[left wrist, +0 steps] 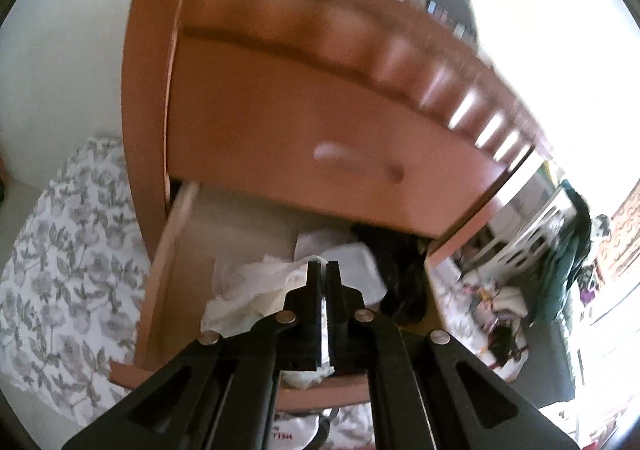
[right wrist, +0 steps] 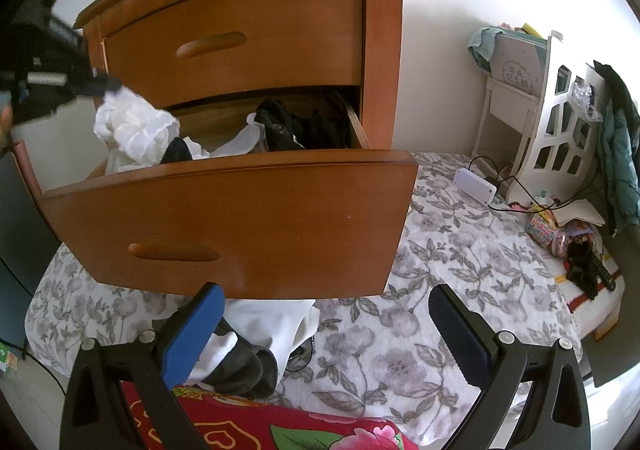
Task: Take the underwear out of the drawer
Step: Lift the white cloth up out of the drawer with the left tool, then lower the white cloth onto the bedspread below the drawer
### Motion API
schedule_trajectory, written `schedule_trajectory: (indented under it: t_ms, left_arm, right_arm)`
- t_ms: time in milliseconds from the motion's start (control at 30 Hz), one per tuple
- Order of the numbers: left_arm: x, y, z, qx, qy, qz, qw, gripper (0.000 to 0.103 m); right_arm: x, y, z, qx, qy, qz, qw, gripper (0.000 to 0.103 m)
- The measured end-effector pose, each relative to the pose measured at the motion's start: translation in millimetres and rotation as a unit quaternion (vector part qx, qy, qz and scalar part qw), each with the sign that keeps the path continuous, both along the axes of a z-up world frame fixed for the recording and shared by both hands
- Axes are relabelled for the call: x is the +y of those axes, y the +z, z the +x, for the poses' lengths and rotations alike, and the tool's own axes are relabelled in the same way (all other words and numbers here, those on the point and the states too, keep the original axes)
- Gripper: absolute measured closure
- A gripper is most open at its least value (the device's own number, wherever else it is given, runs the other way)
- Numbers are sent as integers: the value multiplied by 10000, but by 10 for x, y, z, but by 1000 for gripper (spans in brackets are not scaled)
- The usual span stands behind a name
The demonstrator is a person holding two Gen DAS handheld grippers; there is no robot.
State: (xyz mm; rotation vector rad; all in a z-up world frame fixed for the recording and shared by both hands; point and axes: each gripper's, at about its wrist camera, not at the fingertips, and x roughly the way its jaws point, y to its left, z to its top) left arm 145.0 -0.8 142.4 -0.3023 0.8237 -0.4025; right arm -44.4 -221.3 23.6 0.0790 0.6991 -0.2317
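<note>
The lower drawer (right wrist: 240, 218) of a wooden nightstand (right wrist: 280, 10) stands pulled out, with white and black garments inside. My left gripper (left wrist: 325, 270) is shut on white underwear (left wrist: 256, 290) and holds it over the drawer; in the right wrist view the left gripper (right wrist: 108, 84) sits at the upper left with the white underwear (right wrist: 136, 130) hanging from it, above the drawer's left end. Black clothes (right wrist: 296, 126) lie at the drawer's right side. My right gripper (right wrist: 324, 310) stands open below the drawer front, nothing between its fingers.
On the floral sheet (right wrist: 440, 258) under the drawer front lie white and grey garments (right wrist: 256, 346) and a red floral cloth (right wrist: 260, 426). A white box with cables (right wrist: 474, 184), a white rack (right wrist: 556, 122) with a green jacket and small clutter sit at the right.
</note>
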Motion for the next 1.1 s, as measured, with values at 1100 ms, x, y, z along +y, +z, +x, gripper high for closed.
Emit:
schedule_trajectory:
  t_ms: [1100]
  left_arm:
    - [366,2137,-1441,-2826,-201,-582,9573,102]
  right_arm:
    - [39,-4,12,67,-38,-196,9998,0]
